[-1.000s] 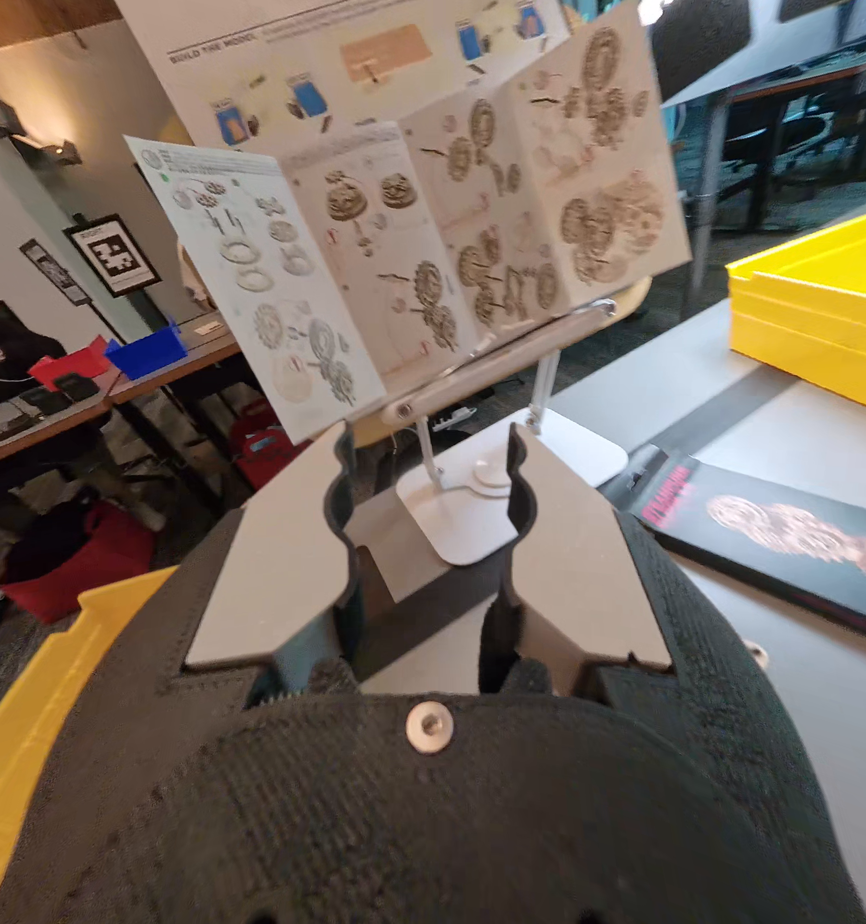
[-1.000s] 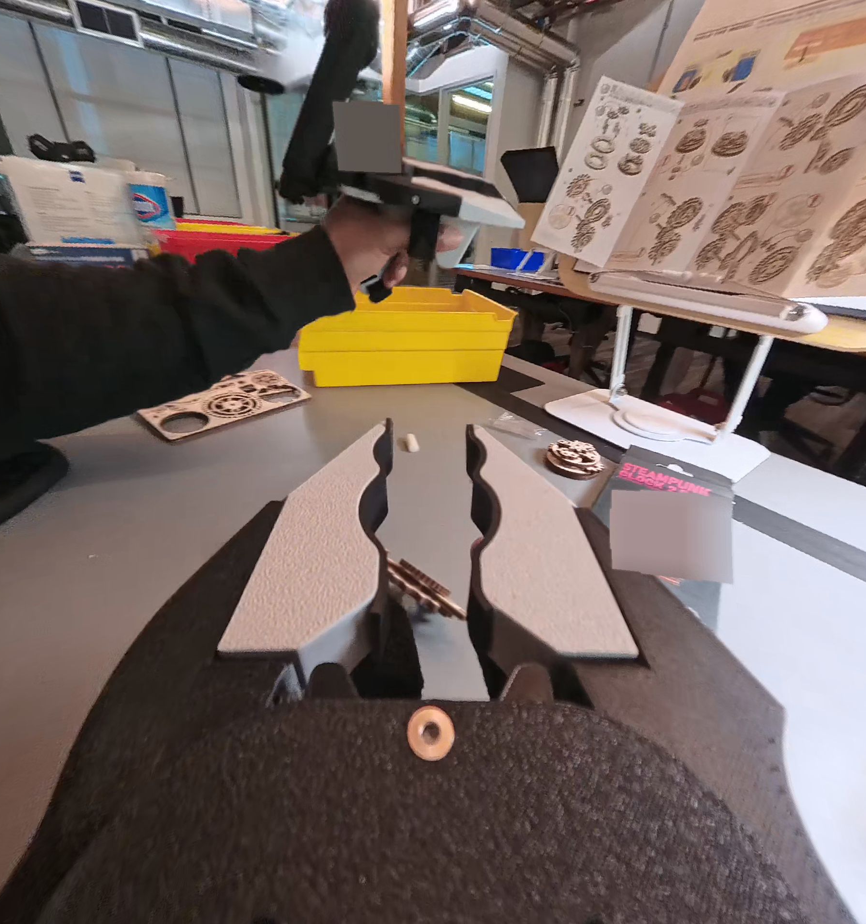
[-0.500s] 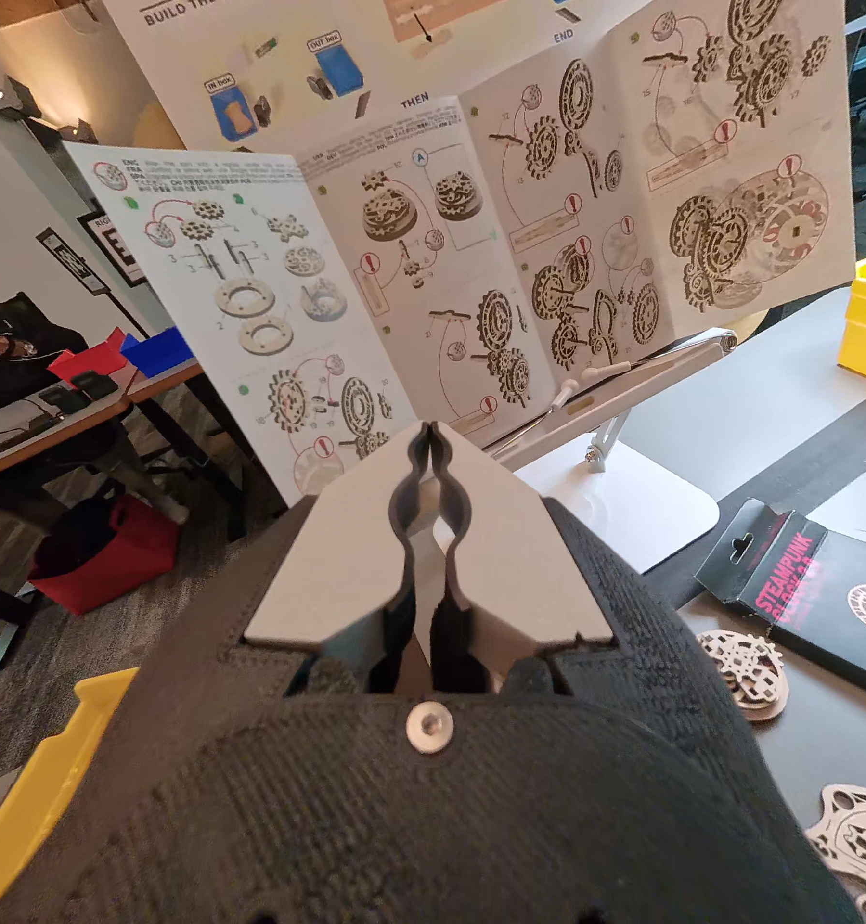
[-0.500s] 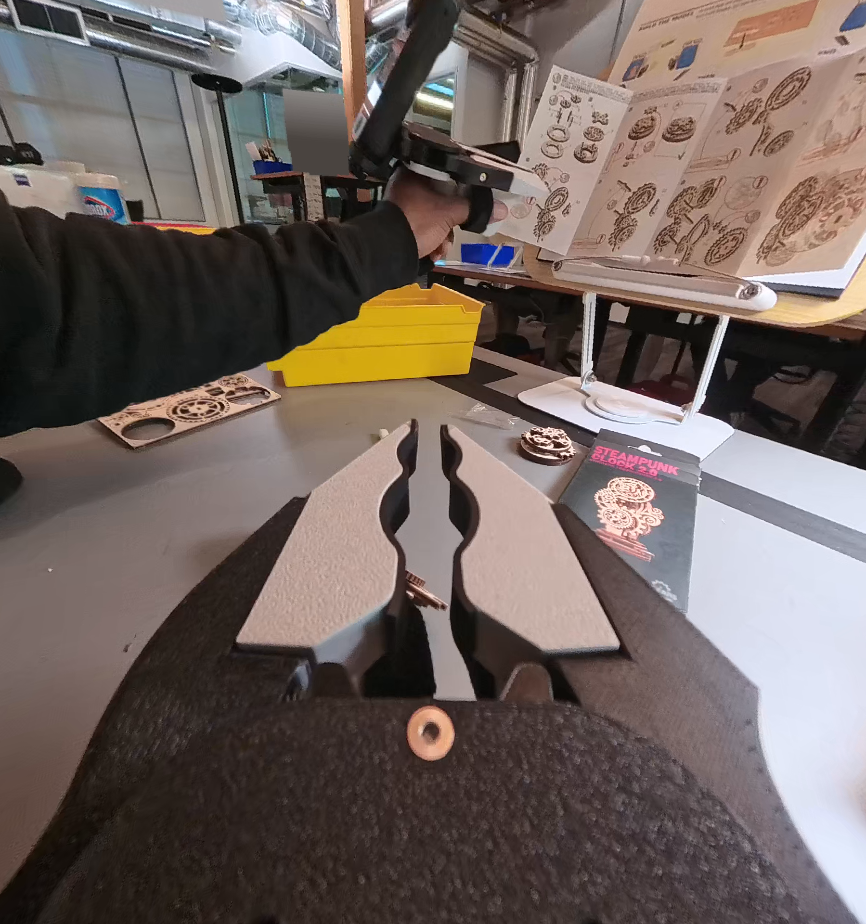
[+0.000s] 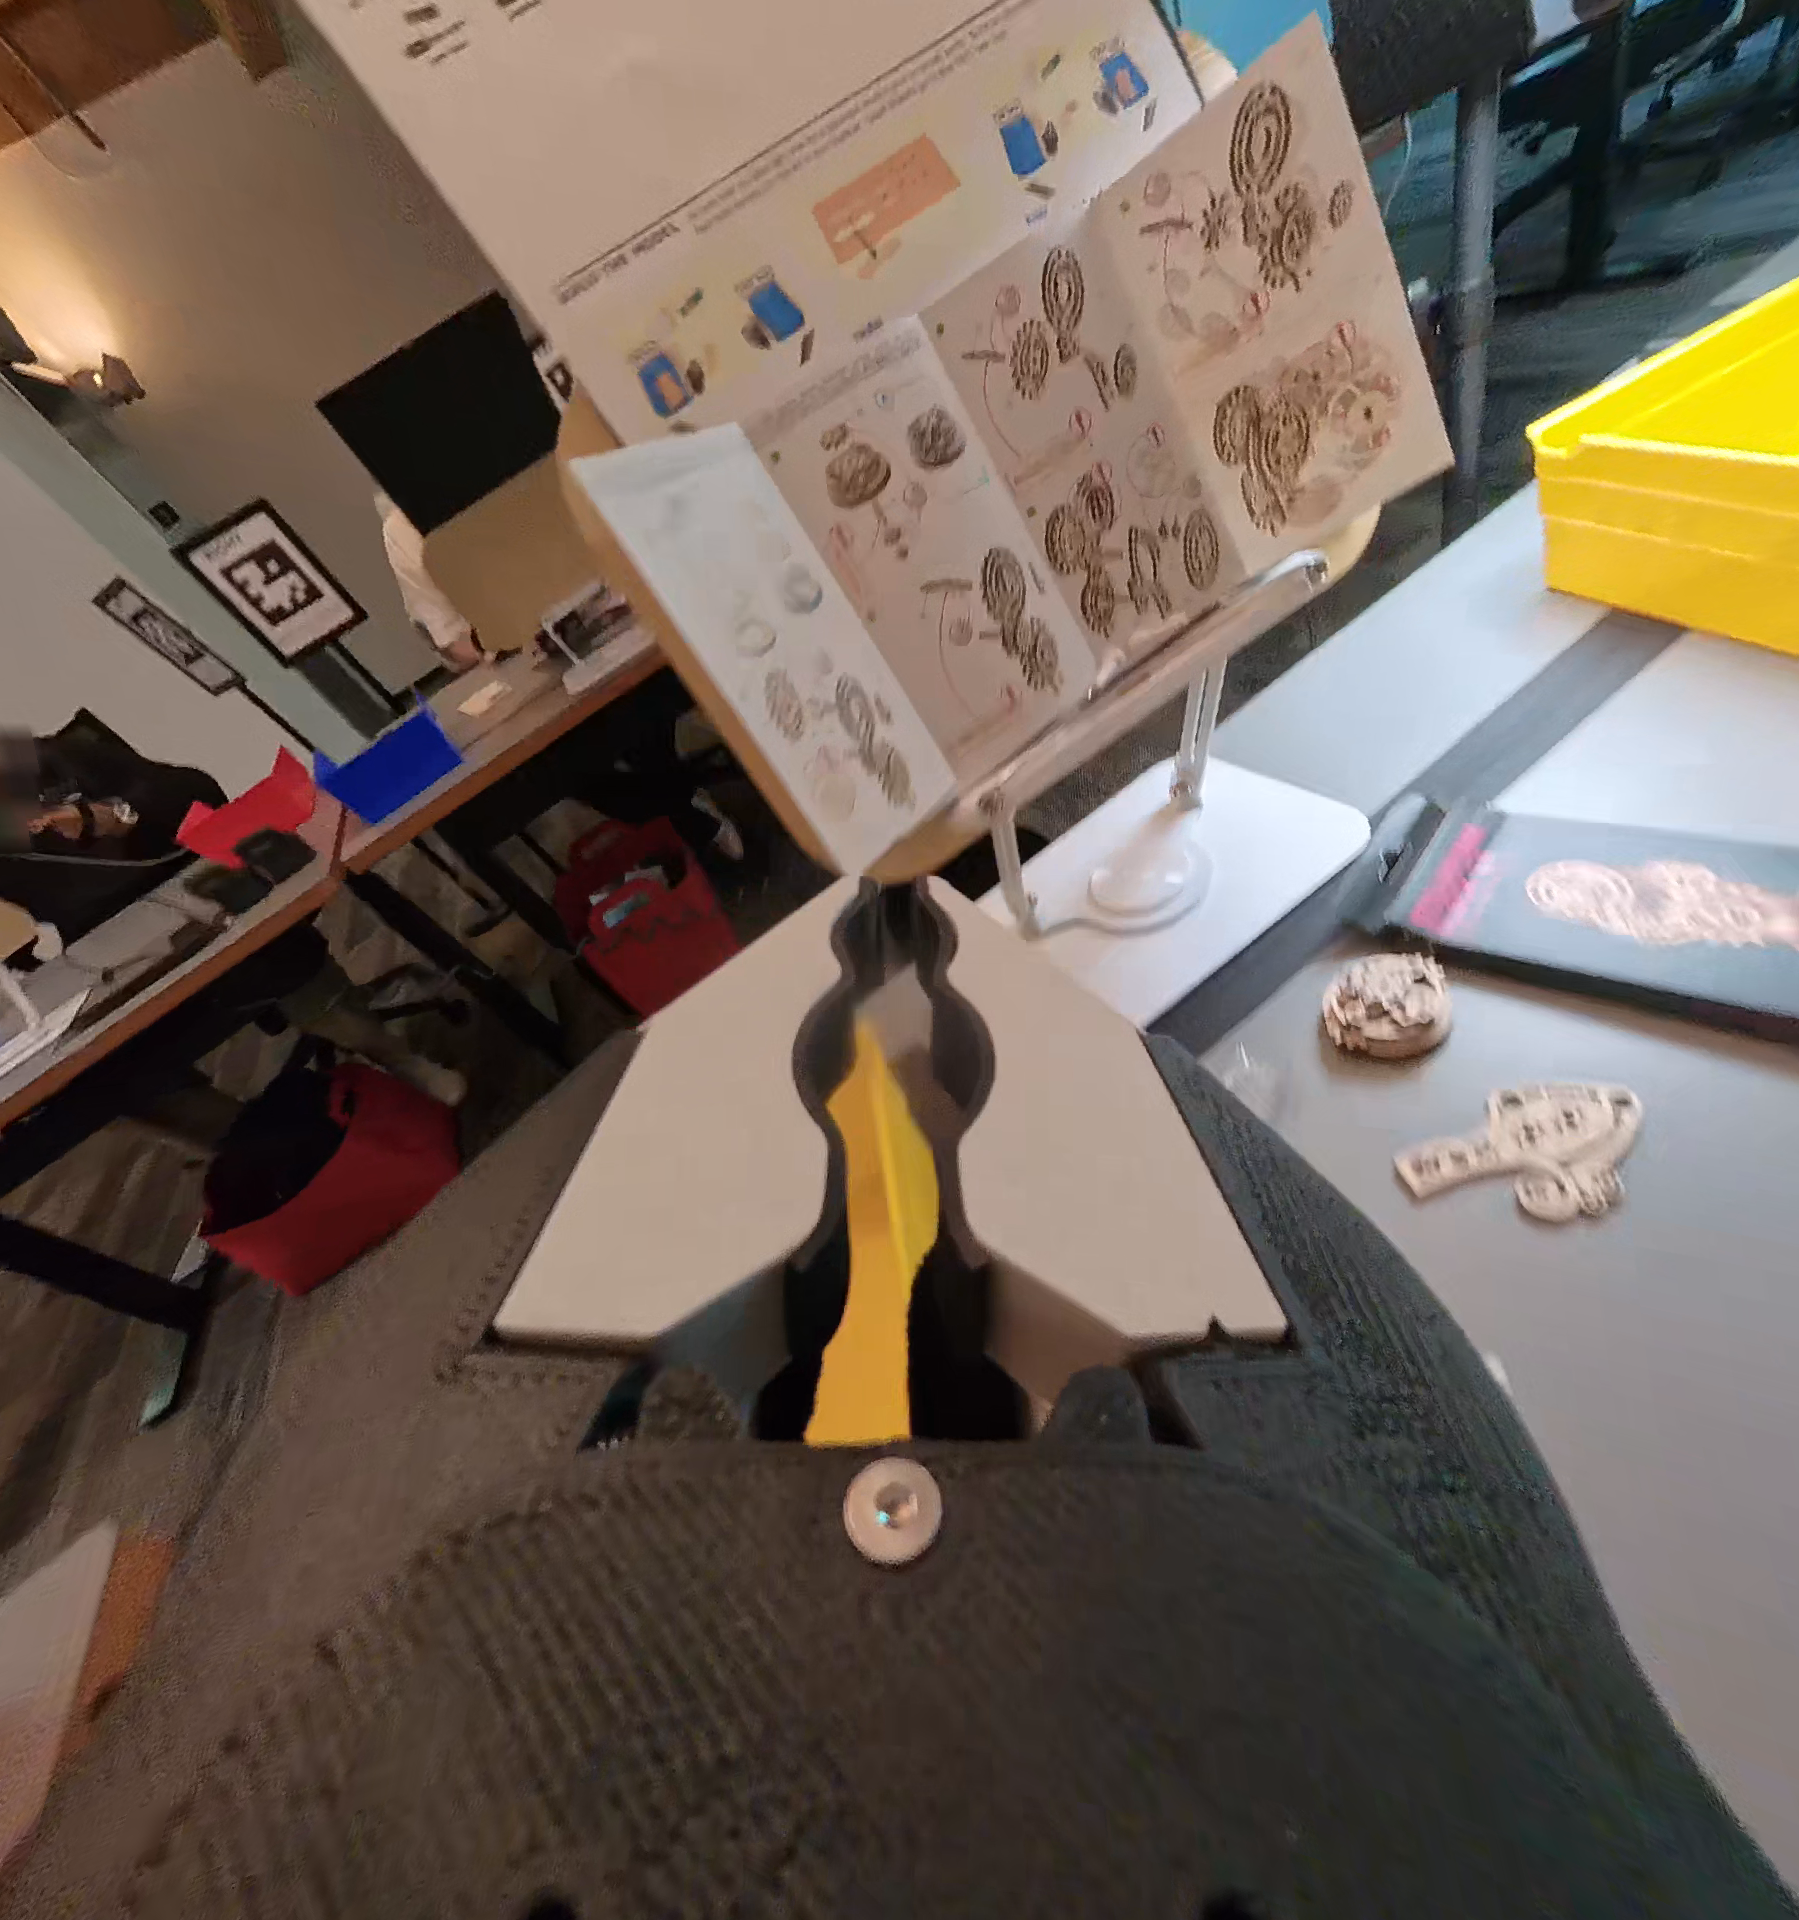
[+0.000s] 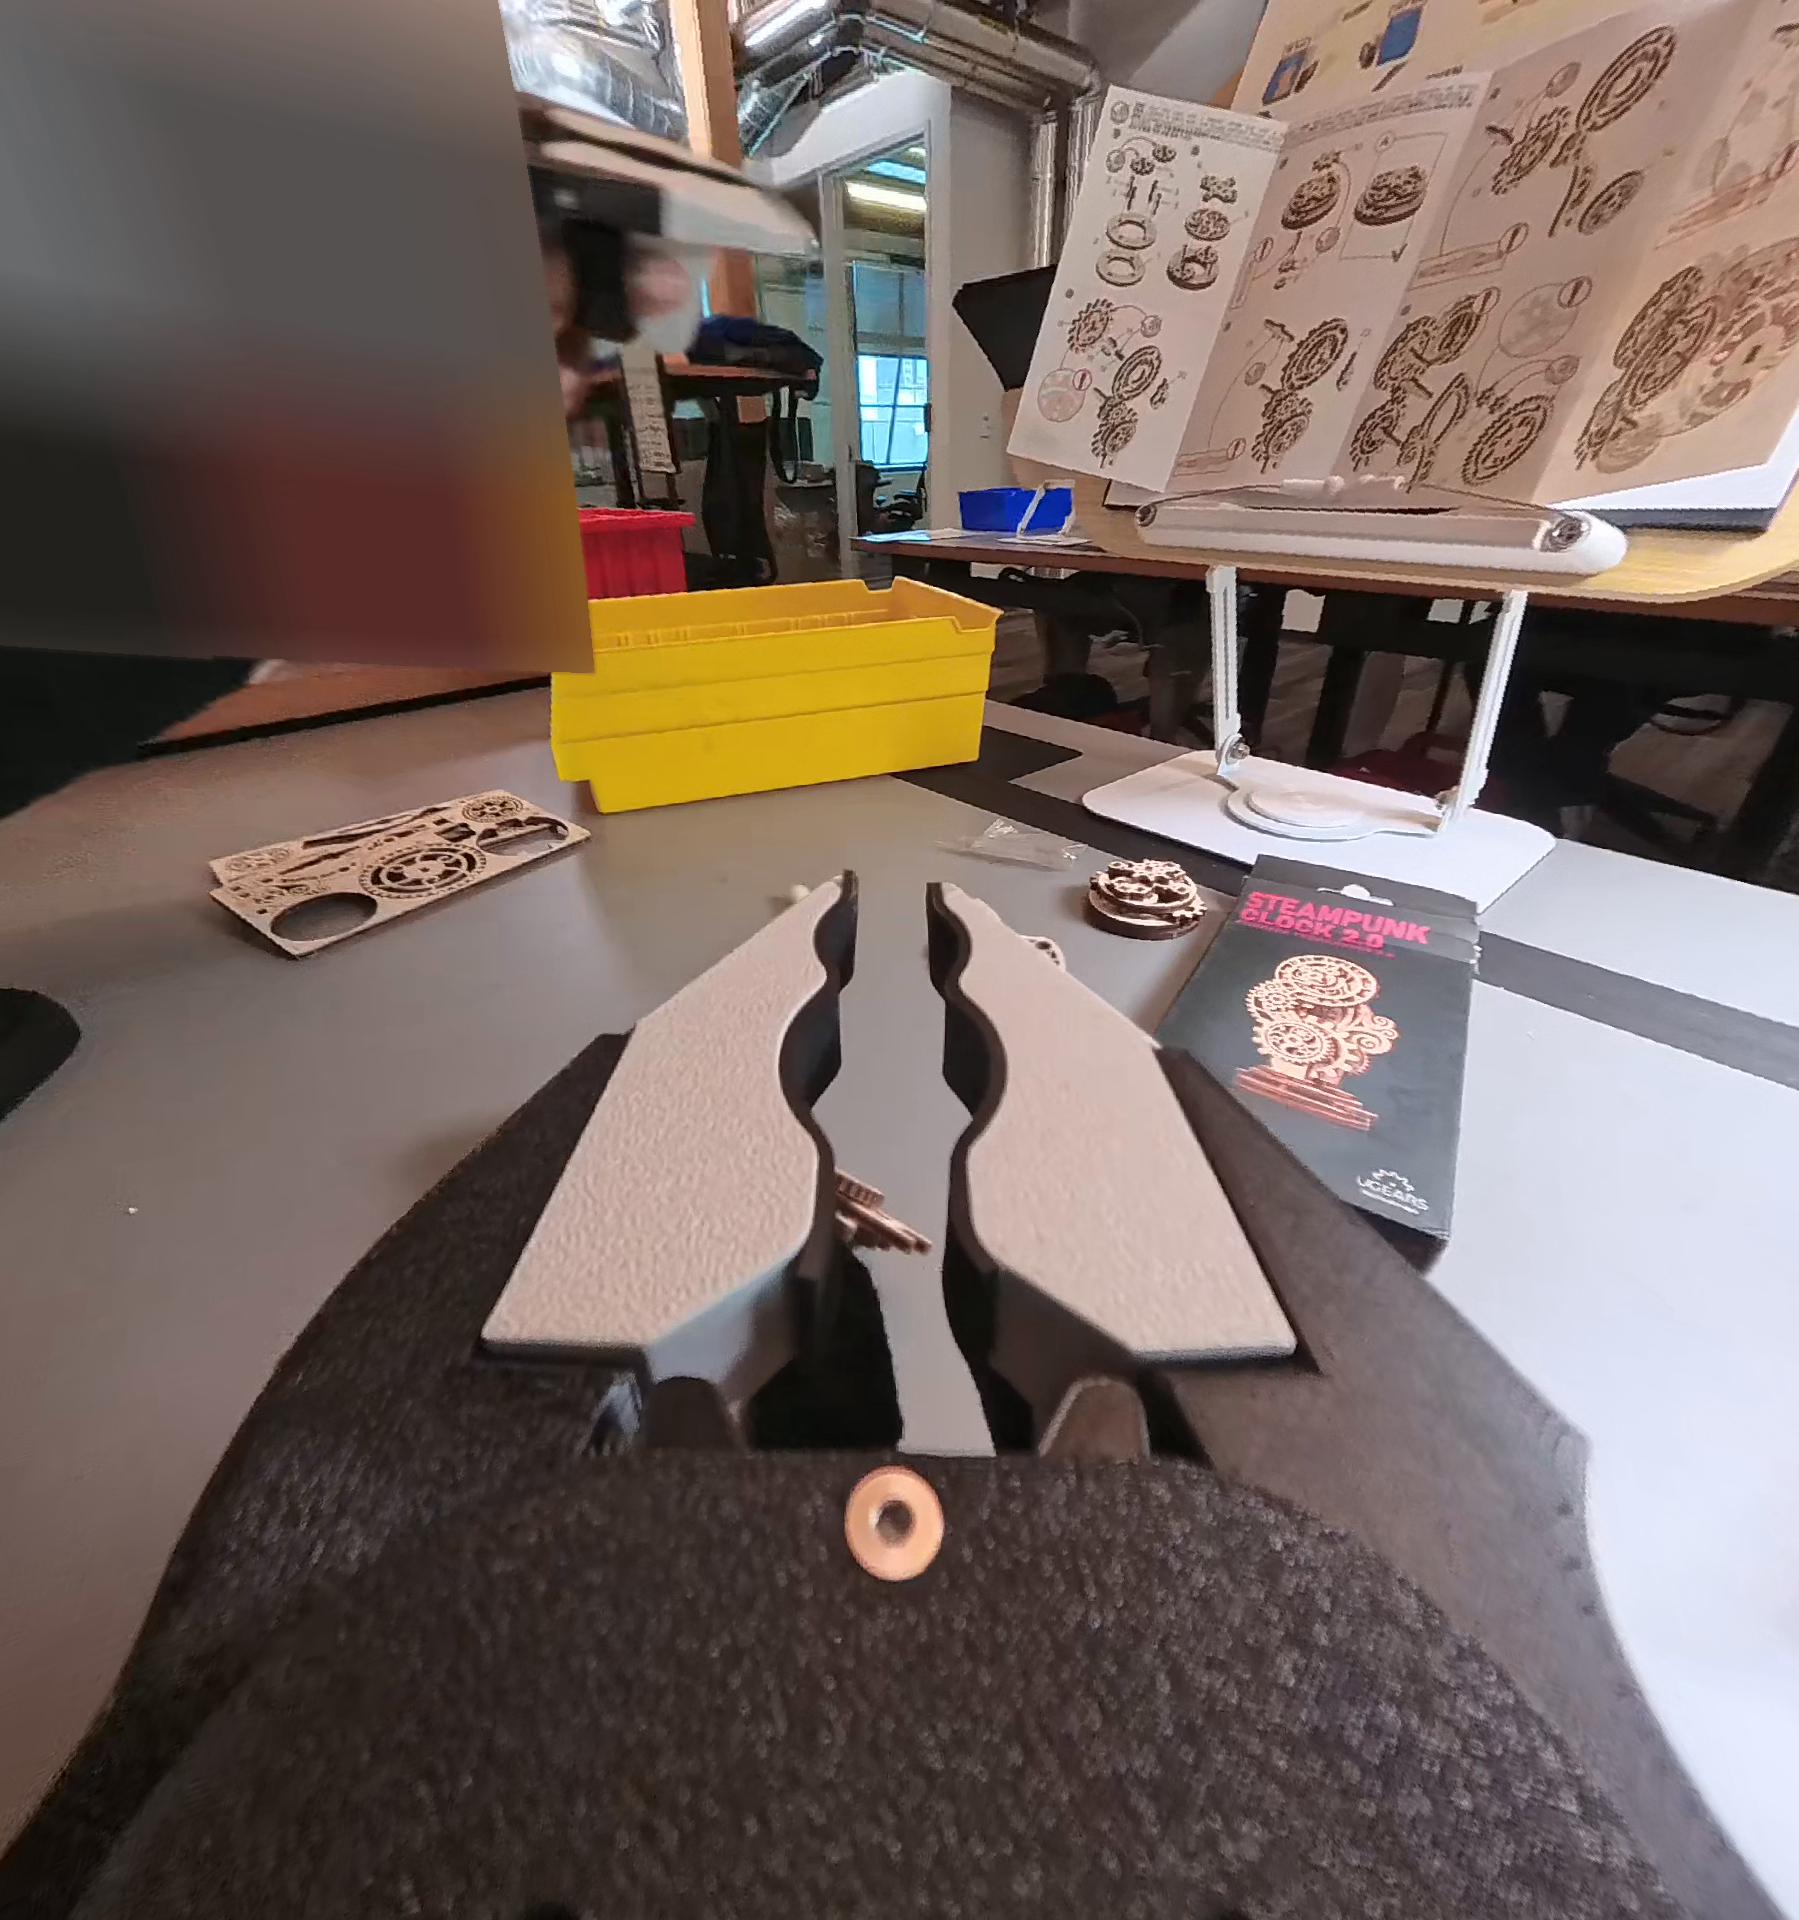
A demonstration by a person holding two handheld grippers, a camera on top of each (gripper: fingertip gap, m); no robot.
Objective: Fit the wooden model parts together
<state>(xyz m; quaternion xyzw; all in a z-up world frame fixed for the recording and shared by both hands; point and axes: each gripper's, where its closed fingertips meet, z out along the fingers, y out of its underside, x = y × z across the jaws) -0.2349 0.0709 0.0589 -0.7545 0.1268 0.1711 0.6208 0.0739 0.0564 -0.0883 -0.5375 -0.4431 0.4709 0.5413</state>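
My right gripper [image 6: 890, 899] rests low over the grey table [image 6: 251, 1091]. Its jaws stand a narrow gap apart, closed on a small wooden gear part [image 6: 874, 1221] deep between them. A round wooden gear assembly [image 6: 1144, 899] lies just ahead to the right and also shows in the left wrist view [image 5: 1383, 1003]. A flat wooden cut-out part [image 5: 1529, 1143] lies near it. A wooden parts sheet [image 6: 396, 868] lies at the left. My left gripper [image 5: 884, 899] is shut and empty, held up in the air over a yellow bin [image 5: 874, 1247].
A black kit box [image 6: 1331, 1049] lies right of my right gripper. A white stand [image 6: 1321, 810] holds the instruction sheet [image 6: 1394, 312] at the back. A yellow bin [image 6: 781, 696] stands at the back left, and another yellow bin [image 5: 1705, 499] at the far right. Left tips to right tips: about 35 cm. It is some 25 cm from my right tips to the round wooden gear assembly [image 6: 1144, 899].
My left gripper shut a second ago and stays shut; it has swung and tilted, so the stand looks farther off. My right gripper narrowed onto the gear part and has held that gap.
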